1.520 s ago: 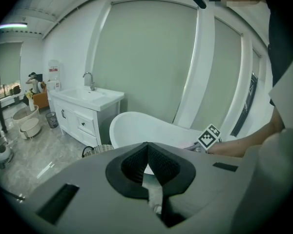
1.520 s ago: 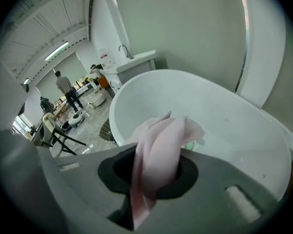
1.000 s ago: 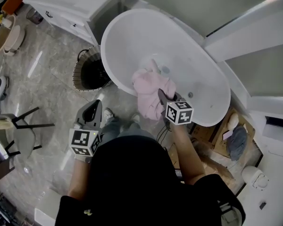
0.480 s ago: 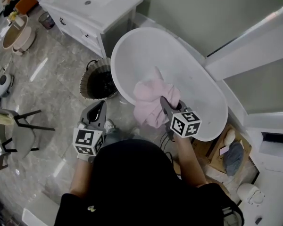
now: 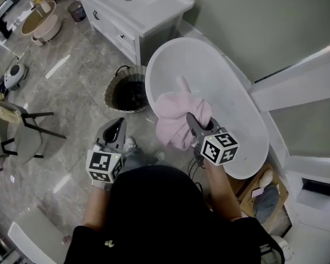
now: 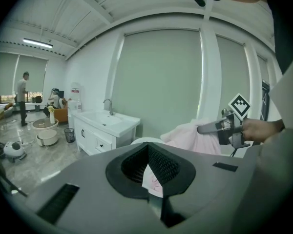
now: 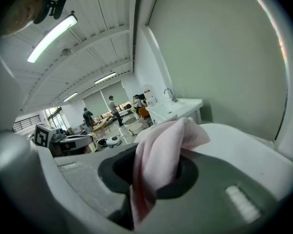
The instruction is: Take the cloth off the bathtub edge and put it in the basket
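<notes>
A pink cloth (image 5: 179, 120) hangs bunched from my right gripper (image 5: 191, 120), which is shut on it over the near rim of the white bathtub (image 5: 231, 92). In the right gripper view the cloth (image 7: 161, 150) fills the gap between the jaws and flops over their tips. The dark woven basket (image 5: 126, 91) stands on the floor against the tub's left end, to the left of the cloth. My left gripper (image 5: 116, 128) hovers below the basket with its jaws together and nothing in them. In the left gripper view the cloth (image 6: 193, 135) and right gripper (image 6: 219, 128) show at the right.
A white vanity with a sink (image 5: 135, 4) stands behind the basket. A chair (image 5: 22, 133) and a small floor appliance (image 5: 14, 75) are at the left, wash tubs (image 5: 38, 20) at the top left. A cardboard box (image 5: 264, 194) lies right of the tub. People stand far off (image 7: 112, 106).
My right gripper has raised the cloth off the tub's edge and brought it slightly left, towards the basket. The head view has swung, so vanity and basket sit further right.
</notes>
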Tool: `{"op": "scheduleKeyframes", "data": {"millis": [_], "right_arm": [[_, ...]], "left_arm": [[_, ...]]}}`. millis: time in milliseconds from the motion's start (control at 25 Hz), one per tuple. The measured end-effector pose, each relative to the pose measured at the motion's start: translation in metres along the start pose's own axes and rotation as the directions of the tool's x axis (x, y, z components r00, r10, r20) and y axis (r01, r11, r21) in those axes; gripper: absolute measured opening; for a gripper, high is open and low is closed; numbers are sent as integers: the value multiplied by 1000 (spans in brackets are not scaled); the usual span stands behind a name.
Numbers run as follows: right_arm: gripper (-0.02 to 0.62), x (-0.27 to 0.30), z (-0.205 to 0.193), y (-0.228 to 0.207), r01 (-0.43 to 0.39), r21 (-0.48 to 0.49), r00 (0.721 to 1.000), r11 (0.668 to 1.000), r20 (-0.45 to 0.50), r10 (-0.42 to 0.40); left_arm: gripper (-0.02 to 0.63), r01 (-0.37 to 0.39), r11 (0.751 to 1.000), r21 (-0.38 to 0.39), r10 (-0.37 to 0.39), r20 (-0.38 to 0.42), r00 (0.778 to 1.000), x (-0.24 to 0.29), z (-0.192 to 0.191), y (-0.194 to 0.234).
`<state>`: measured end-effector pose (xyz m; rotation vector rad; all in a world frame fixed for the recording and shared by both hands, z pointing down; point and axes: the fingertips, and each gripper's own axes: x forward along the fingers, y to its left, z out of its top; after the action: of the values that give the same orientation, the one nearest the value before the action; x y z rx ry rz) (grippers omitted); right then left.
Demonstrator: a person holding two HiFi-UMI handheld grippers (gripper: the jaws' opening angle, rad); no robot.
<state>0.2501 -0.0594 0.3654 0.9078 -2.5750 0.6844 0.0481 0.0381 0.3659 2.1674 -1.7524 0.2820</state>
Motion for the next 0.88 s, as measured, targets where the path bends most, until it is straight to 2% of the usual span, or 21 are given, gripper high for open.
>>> {"op": "scheduleKeyframes", "data": {"millis": [400,680,880], "right_arm": [[72,56,19,74,-161,-54,986,985,-47,159],[72,115,28,139,-209,-77,976,975,-74,203],[72,155,38,182,-214,-87,976,973,-69,209]], "left_arm": [[6,-125,990,-59,126,20,992,-44,-12,55],[6,-168,981,-98,172,40,984,-78,-19,129],[6,-167,980,-109,174,63,983,-97,-18,180]]}}
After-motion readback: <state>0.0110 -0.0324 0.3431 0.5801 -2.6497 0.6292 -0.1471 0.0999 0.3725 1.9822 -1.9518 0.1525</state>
